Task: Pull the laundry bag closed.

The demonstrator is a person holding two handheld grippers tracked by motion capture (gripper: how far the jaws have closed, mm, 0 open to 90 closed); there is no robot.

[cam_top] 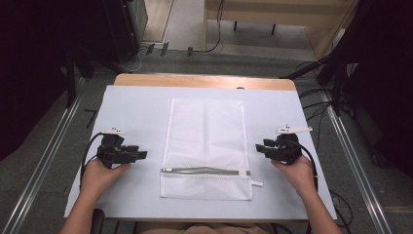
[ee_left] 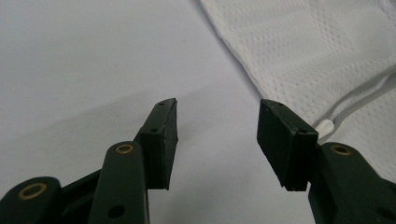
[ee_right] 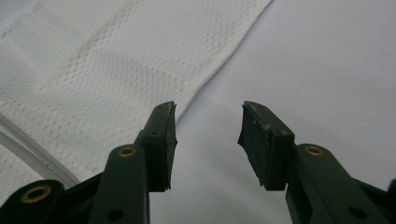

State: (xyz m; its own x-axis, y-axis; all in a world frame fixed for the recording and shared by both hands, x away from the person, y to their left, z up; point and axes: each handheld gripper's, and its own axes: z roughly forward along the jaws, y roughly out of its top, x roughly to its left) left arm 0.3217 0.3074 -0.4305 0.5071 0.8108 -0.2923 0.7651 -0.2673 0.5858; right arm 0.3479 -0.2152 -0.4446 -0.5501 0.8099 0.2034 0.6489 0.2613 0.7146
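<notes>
A white mesh laundry bag (cam_top: 206, 146) lies flat in the middle of the table, its grey zipper (cam_top: 204, 171) running across near the front end. My left gripper (cam_top: 141, 155) rests on the table to the bag's left, pointing at it, jaws open and holding nothing (ee_left: 217, 140). The bag's left edge (ee_left: 327, 60) and zipper end lie just past those jaws. My right gripper (cam_top: 259, 148) sits to the bag's right, aimed at it, also open with nothing between its pads (ee_right: 208, 140). The bag's right edge (ee_right: 116, 70) lies ahead of its left jaw.
A pale sheet (cam_top: 131, 112) covers the wooden table (cam_top: 204, 80). Dark equipment, stands and cables sit on the floor beyond the table's far edge and to both sides.
</notes>
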